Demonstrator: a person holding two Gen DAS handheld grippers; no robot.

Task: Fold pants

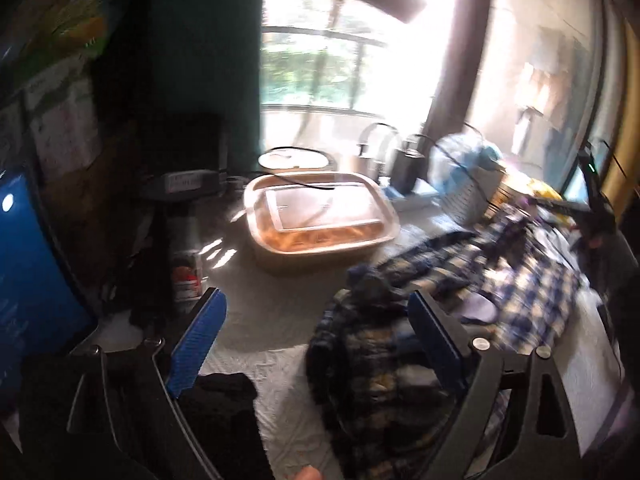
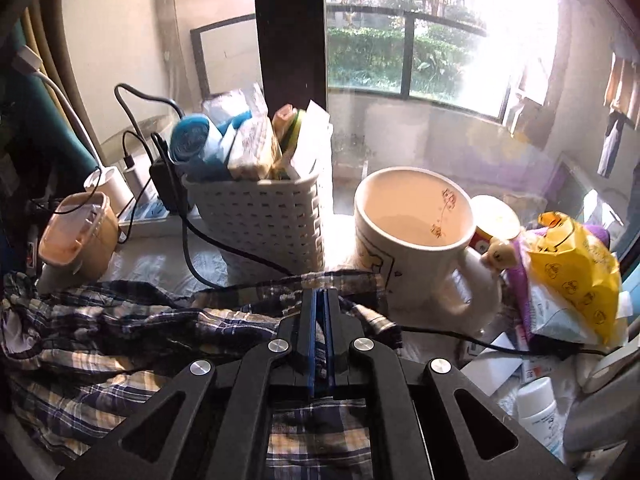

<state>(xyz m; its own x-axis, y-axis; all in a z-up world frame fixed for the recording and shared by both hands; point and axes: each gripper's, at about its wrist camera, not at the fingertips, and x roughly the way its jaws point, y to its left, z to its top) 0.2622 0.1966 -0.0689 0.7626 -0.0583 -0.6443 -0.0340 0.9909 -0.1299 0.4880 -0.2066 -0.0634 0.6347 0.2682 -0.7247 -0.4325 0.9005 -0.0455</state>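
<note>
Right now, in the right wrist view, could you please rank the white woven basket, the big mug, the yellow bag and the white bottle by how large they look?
1. white woven basket
2. big mug, close to the basket; it may only sit nearer the camera
3. yellow bag
4. white bottle, partly cut off by the view's edge

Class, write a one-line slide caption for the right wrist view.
Right tool shut on plaid pants before a mug and basket.

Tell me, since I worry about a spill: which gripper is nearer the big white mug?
Right. The right gripper, shut on the plaid pants, sits just before the white mug. The left gripper stands open at the pants' far end; its view shows no mug.
</note>
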